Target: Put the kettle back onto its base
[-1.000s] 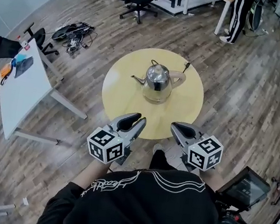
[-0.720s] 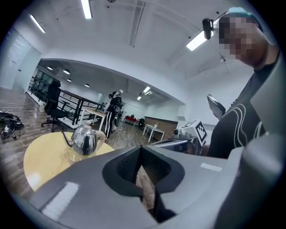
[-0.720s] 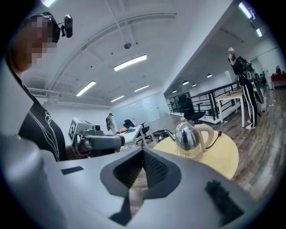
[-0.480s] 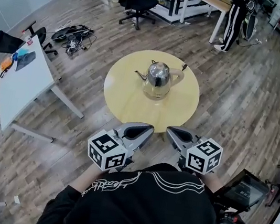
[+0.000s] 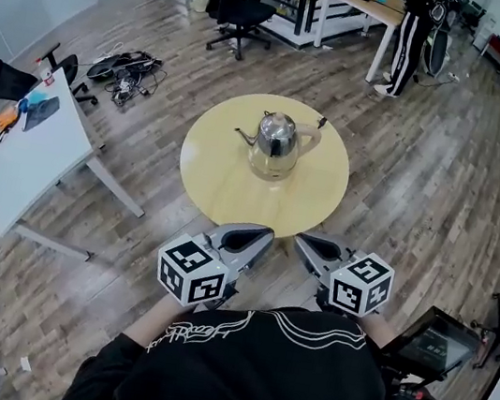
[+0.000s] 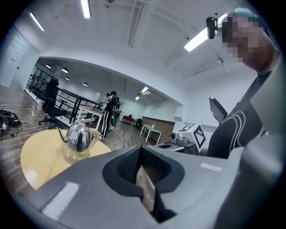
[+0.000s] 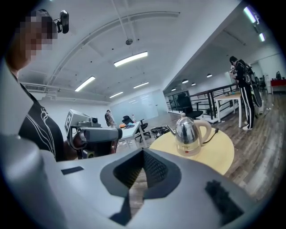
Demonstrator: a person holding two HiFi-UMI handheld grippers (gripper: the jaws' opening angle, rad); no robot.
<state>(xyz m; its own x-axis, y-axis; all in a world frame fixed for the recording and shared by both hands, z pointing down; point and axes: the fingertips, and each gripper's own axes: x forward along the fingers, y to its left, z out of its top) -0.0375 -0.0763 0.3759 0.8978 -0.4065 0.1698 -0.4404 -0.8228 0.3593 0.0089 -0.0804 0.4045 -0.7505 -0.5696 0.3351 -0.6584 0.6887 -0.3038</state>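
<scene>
Kettle on base, both grippers closed, empty

The kettle is glossy polished metal with a smooth plastic handle; the counter under it is smooth pale wood.

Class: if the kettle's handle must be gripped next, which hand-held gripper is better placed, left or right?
Probably the right hand-held gripper: the kettle turns its handle to that side, its spout toward the left hand-held gripper. Both are shut, empty, short of the table.
</scene>
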